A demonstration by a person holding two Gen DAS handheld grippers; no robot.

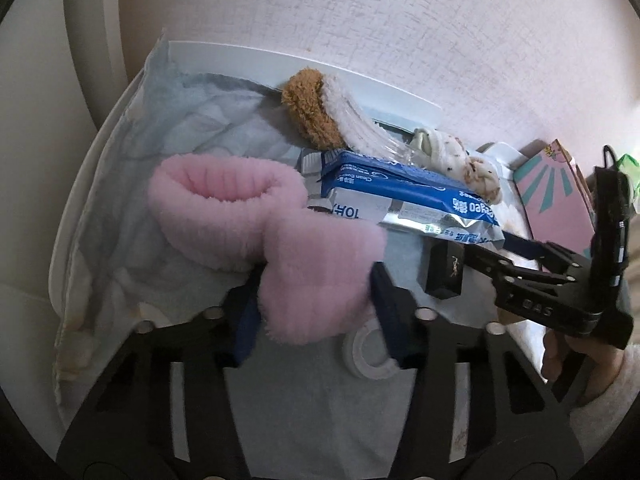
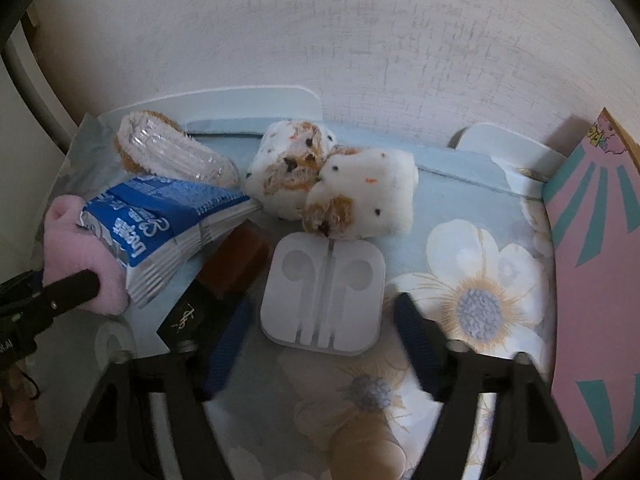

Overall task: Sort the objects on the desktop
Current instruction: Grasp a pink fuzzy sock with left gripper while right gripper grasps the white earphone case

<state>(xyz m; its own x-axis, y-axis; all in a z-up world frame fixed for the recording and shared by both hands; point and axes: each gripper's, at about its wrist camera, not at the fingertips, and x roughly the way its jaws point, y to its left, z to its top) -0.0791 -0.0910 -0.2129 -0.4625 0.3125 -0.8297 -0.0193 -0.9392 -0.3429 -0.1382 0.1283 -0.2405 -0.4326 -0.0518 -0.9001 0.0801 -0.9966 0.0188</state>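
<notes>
My left gripper [image 1: 316, 292] is shut on a pink fluffy wristband [image 1: 320, 276], joined to a second pink band [image 1: 216, 196] over the blue cloth. The pink band also shows in the right wrist view [image 2: 76, 256] with a left finger [image 2: 72, 284] on it. My right gripper [image 2: 320, 320] is open around a white earphone case [image 2: 324, 292], jaws apart on either side of it. It also shows in the left wrist view [image 1: 524, 264], low at the right. A blue snack packet stack [image 1: 400, 196] [image 2: 160, 224] lies between the two.
A brown and white fluffy band [image 1: 316, 116] [image 2: 172, 152] and two speckled white plush bands [image 2: 332, 188] lie at the back. A black lipstick box [image 1: 444, 272] [image 2: 192, 316], a white tape roll [image 1: 368, 352], a pink box [image 2: 592, 280] at right, the white wall [image 2: 320, 32] behind.
</notes>
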